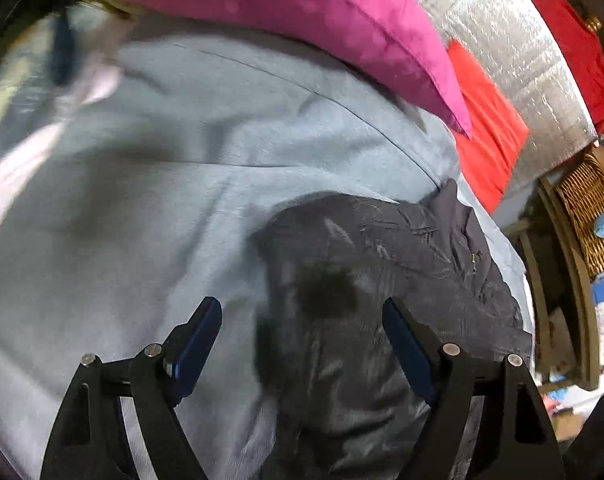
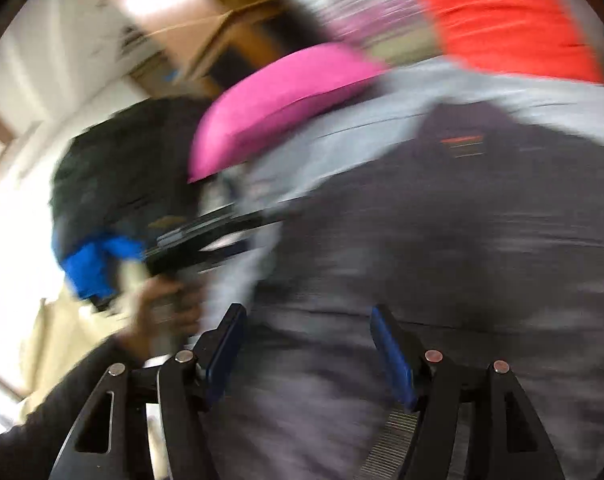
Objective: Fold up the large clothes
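Left gripper (image 1: 302, 344), jaws apart and empty, you are hovering it over the dark garment (image 1: 382, 300) lying on the pale blue sheet (image 1: 161, 200), while your right gripper (image 2: 304, 348), likewise apart, is sitting closer above it.

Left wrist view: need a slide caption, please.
Open left gripper above dark garment on light blue sheet, pink pillow behind.

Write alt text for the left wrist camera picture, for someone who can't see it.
The open left gripper hovers over a crumpled dark grey garment lying on a pale blue bedsheet, holding nothing. A magenta pillow and an orange-red cushion lie beyond, with a woven wicker basket at the right edge.
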`<control>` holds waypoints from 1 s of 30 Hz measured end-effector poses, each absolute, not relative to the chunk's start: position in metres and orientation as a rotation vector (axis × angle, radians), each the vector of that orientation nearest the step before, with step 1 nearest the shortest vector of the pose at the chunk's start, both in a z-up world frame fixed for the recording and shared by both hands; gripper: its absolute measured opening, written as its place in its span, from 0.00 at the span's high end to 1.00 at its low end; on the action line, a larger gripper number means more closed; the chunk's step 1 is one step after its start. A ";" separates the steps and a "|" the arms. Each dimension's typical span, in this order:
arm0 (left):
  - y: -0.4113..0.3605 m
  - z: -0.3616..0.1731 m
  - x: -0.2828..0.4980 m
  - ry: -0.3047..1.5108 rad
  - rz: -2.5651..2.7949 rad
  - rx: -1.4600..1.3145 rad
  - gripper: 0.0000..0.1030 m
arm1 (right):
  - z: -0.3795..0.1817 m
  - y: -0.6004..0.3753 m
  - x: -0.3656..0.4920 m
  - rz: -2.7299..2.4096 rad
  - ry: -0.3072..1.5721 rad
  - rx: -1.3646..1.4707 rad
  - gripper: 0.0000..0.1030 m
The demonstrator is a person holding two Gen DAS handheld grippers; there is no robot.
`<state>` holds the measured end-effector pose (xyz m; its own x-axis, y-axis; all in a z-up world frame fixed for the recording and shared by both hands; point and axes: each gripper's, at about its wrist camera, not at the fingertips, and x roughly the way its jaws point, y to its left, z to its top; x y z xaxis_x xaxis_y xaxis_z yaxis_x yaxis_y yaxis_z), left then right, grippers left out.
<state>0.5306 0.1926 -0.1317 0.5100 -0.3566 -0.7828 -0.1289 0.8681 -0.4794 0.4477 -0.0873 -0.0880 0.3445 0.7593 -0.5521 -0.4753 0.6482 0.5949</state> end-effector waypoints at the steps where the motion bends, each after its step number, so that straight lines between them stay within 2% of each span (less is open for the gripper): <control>1: 0.190 -0.135 0.534 1.056 -0.162 -0.508 0.23 | -0.088 -0.071 0.449 0.852 0.904 0.349 0.34; 2: 0.187 -0.138 0.540 1.074 -0.167 -0.482 0.32 | -0.089 -0.048 0.453 0.884 0.895 0.331 0.34; 3: 0.185 -0.142 0.544 1.086 -0.172 -0.462 0.47 | -0.093 -0.028 0.458 0.920 0.904 0.330 0.34; 4: 0.185 -0.146 0.548 1.095 -0.190 -0.462 0.55 | -0.097 -0.018 0.461 0.940 0.915 0.327 0.34; 6: 0.184 -0.149 0.552 1.103 -0.211 -0.463 0.78 | -0.111 0.008 0.471 0.938 0.932 0.289 0.34; 8: 0.181 -0.146 0.554 1.077 -0.244 -0.438 0.88 | -0.136 0.023 0.482 0.924 1.009 0.295 0.34; 9: 0.180 -0.141 0.557 1.057 -0.264 -0.425 0.90 | -0.150 0.029 0.486 0.903 1.055 0.279 0.34; 11: 0.173 -0.133 0.560 1.030 -0.294 -0.368 0.91 | -0.167 0.032 0.484 0.862 1.092 0.246 0.41; 13: 0.168 -0.136 0.563 1.023 -0.297 -0.328 0.91 | -0.173 0.028 0.484 0.846 1.085 0.252 0.49; 16: 0.176 -0.160 0.568 1.046 -0.286 -0.363 0.89 | -0.177 0.024 0.486 0.847 1.104 0.267 0.51; 19: 0.175 -0.160 0.569 1.027 -0.251 -0.374 0.79 | -0.177 0.024 0.483 0.840 1.089 0.237 0.51; 21: 0.173 -0.151 0.565 1.017 -0.178 -0.348 0.60 | -0.177 0.024 0.480 0.837 1.088 0.252 0.51; 24: 0.176 -0.124 0.542 0.926 -0.062 -0.302 0.40 | -0.169 0.016 0.478 0.830 1.099 0.283 0.48; 27: 0.176 -0.099 0.509 0.839 -0.038 -0.290 0.37 | -0.144 -0.019 0.465 0.844 1.012 0.339 0.37; 30: 0.165 -0.084 0.474 0.793 -0.062 -0.234 0.32 | -0.121 -0.093 0.454 0.770 0.932 0.401 0.35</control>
